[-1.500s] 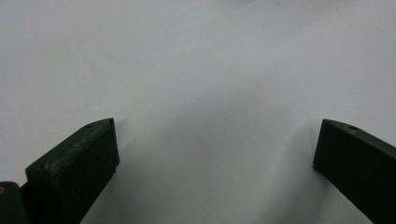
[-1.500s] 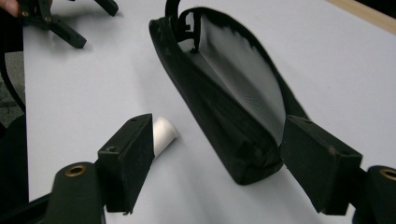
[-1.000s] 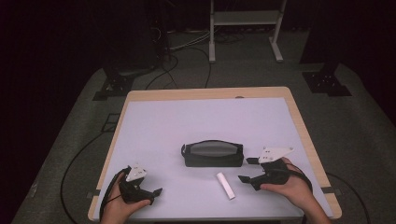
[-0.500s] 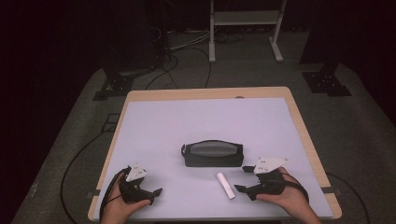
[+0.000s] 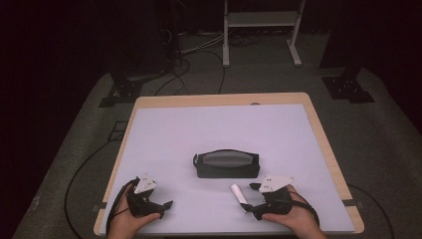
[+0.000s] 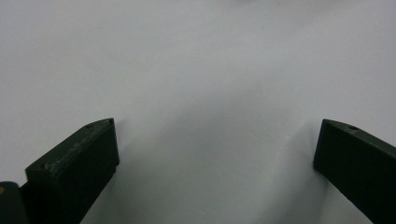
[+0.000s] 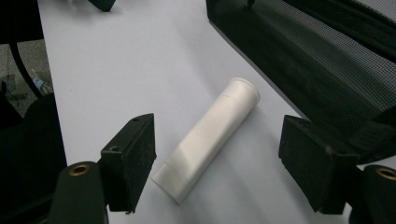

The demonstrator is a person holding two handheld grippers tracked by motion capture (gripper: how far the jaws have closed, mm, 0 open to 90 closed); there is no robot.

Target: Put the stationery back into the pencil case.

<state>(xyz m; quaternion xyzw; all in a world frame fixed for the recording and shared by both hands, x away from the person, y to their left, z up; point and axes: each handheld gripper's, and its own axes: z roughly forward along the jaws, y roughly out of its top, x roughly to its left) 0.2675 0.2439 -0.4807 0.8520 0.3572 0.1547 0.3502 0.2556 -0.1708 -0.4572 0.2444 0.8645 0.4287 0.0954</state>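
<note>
The desk (image 5: 219, 129) has a pale lilac top with a light wooden edge, and it stands on a grey carpet in a dark room. Behind it, at 12 o'clock, a white metal stand (image 5: 261, 25) rises from the floor, and black cables (image 5: 194, 55) lie there at 11 o'clock. Two dark bases (image 5: 348, 87) rest on the carpet, one at 10 and one at 2 o'clock of the desk. Near the middle of the desk lies a black pouch (image 5: 226, 164) with a mesh side. The white tube (image 5: 239, 195) lies flat on the desk, just at 5 o'clock of the pouch and apart from it. The right tongs (image 5: 250, 198) are wide; in the right gripper view the tube (image 7: 208, 137) lies between the jaws, and I cannot tell if the left jaw touches its flat end. The left tongs (image 5: 166, 206) are at 7 o'clock of the pouch, low over the bare desk (image 6: 196, 70), wide, with nothing between them.
</note>
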